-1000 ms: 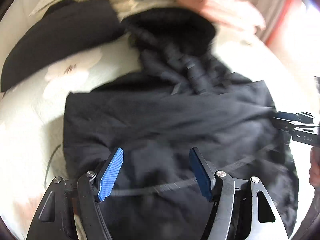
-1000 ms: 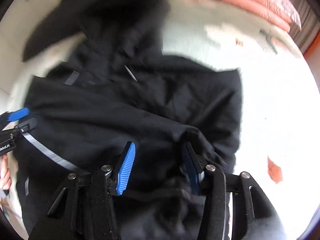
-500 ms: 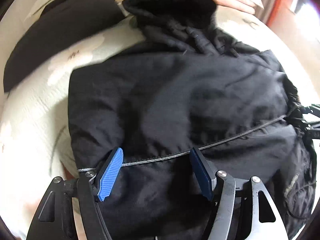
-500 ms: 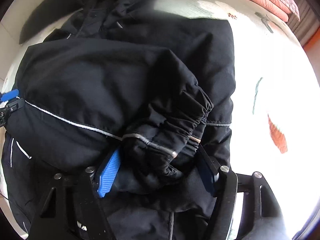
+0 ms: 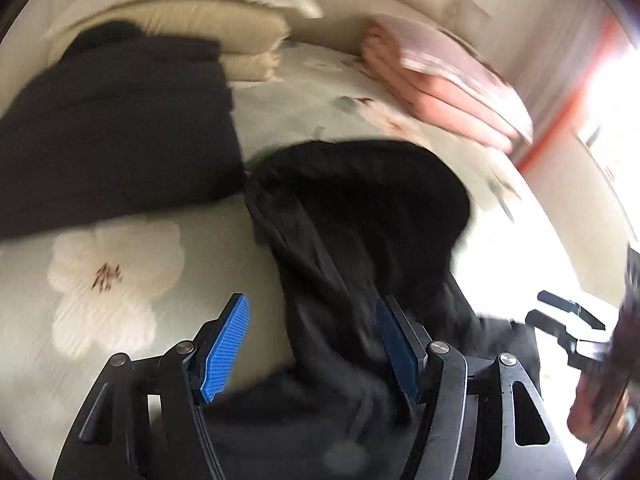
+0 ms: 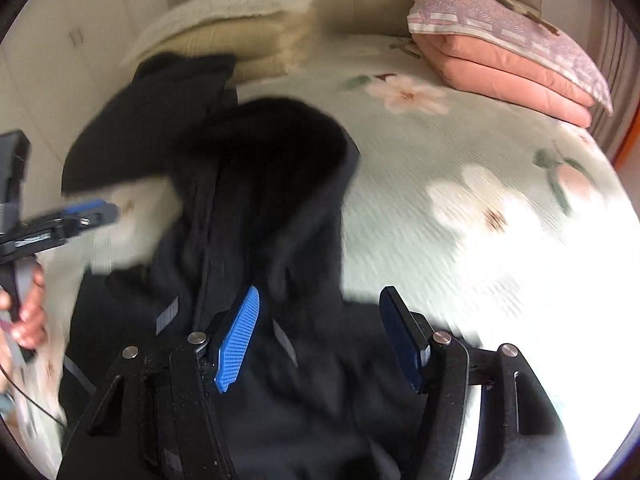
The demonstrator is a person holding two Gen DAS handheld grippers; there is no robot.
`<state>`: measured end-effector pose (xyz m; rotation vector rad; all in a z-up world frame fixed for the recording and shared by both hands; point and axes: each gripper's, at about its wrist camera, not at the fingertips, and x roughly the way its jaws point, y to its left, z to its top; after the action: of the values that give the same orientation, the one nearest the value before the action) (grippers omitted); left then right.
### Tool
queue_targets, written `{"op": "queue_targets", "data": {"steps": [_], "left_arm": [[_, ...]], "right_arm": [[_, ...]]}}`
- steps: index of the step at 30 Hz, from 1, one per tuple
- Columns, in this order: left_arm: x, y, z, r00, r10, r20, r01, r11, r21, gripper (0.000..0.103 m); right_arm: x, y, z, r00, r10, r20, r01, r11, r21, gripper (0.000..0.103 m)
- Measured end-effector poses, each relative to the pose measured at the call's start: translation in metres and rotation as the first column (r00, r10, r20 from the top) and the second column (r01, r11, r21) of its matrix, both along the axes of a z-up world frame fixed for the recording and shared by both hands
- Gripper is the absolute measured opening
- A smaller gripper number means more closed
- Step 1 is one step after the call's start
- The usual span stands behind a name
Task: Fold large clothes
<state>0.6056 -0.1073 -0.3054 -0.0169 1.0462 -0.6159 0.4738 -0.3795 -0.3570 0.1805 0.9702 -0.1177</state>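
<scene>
Jacket (image 6: 260, 208) black; no legible writing.

Pale green bed (image 6: 460, 168) with big white flower print. Lying on it: black jacket (image 6: 272, 200) at centre, folded dark garment (image 5: 116, 128) upper left, cream pillows (image 6: 240, 28) along the top, folded pink quilt (image 6: 512, 68) upper right.
</scene>
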Motion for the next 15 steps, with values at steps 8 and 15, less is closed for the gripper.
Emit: {"op": "queue_targets", "data": {"steps": [8,15], "left_arm": [[0.072,-0.025,-0.055,0.990,0.114,-0.088,-0.114,0.993,0.001,0.059],[0.087,-0.031,-0.066,0.989,0.109,-0.103,-0.112,0.993,-0.025,0.009]], "right_arm": [[0.084,-0.022,-0.055,0.992,-0.113,-0.050,0.119,0.984,0.132,0.067],[0.107,-0.025,-0.081,0.980,-0.188,-0.067,0.193,0.978,0.080,0.022]]}}
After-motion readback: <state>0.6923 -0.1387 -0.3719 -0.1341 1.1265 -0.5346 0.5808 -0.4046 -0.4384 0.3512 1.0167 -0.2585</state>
